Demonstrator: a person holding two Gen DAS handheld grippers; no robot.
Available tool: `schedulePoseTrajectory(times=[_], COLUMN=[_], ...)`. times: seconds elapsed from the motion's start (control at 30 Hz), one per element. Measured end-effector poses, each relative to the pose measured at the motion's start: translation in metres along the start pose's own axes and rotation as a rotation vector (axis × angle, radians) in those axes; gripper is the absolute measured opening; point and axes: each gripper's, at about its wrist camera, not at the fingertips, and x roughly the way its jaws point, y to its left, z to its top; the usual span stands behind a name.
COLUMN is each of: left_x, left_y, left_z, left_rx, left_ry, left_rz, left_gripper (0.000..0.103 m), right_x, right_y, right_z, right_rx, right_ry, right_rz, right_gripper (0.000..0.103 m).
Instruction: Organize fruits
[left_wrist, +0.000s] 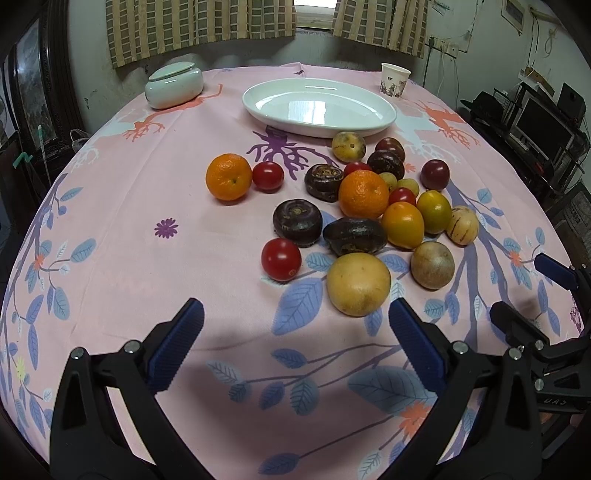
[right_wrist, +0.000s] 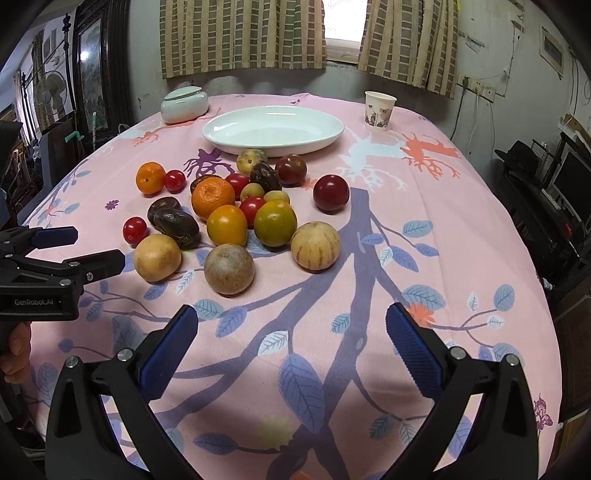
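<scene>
Nothing moved yet: plate (left_wrist: 373, 123) bare, all fruit (left_wrist: 362, 218) loose on cloth (left_wrist: 147, 280), clustered just before plate. Left to right: left gripper (left_wrist: 295, 332) jaws wide, holding nothing; lone orange (left_wrist: 228, 176) apart; main pile of tomatoes, dark and yellow fruit, touching; right gripper (right_wrist: 291, 332) wide, empty.

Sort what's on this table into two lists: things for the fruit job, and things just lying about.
For the job: the pile of fruits, the empty white oval dish, both open tongs.
Lying about: lidded ceramic jar, paper cup.
</scene>
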Motion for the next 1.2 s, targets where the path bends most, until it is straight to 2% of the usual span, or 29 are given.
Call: schedulePoseTrajectory(times=[0.3, 0.47, 0.6, 0.67, 0.87, 0.93, 1.0, 1.07, 1.13, 1.17, 1.2], left_x=[0.005, 0.015, 0.016, 0.015, 0.032, 0.041, 0.052, 0.053, 0.055, 0.056, 0.057], left_y=[0.014, 0.026, 0.024, 0.028, 0.036, 0.033, 0.030, 0.029, 0.028, 0.028, 0.027], left_z=[-0.002, 0.000, 0.008, 0.011, 0.019, 0.019, 0.019, 0.020, 0.023, 0.025, 0.026], left_rx=[0.021, 0.009, 0.071, 0.071, 0.043, 0.051, 0.062, 0.064, 0.067, 0.066, 0.068], left_ry=[-0.012, 0.011, -0.007, -0.015, 0.041, 0.057, 0.101, 0.081, 0.080, 0.075, 0.073], left_rz=[-0.025, -0.024, -0.016, -0.004, -0.037, -0.054, -0.075, -0.051, -0.053, -0.072, -0.083], left_gripper=[0.101, 0.101, 0.101, 0.101, 0.100, 0.089, 0.068, 0.066, 0.055, 0.041, 0.031], right_x=[0.003, 0.000, -0.001, -0.003, -0.002, -0.003, -0.004, -0.004, -0.002, -0.002, -0.001], right_y=[-0.006, -0.011, -0.014, -0.016, -0.018, -0.017, -0.018, -0.020, -0.022, -0.022, -0.022], right_z=[-0.003, -0.005, -0.006, -0.006, -0.005, -0.005, -0.005, -0.005, -0.004, -0.004, -0.004], right_rx=[0.019, 0.020, 0.017, 0.019, 0.025, 0.020, 0.020, 0.023, 0.028, 0.028, 0.027], right_ry=[0.009, -0.019, -0.023, -0.029, -0.038, -0.040, -0.041, -0.040, -0.034, -0.031, -0.028], right_rz=[0.023, 0.035, 0.049, 0.059, 0.082, 0.086, 0.085, 0.078, 0.070, 0.066, 0.062], right_gripper=[0.102, 0.102, 0.102, 0.102, 0.102, 0.102, 0.102, 0.102, 0.102, 0.102, 0.102])
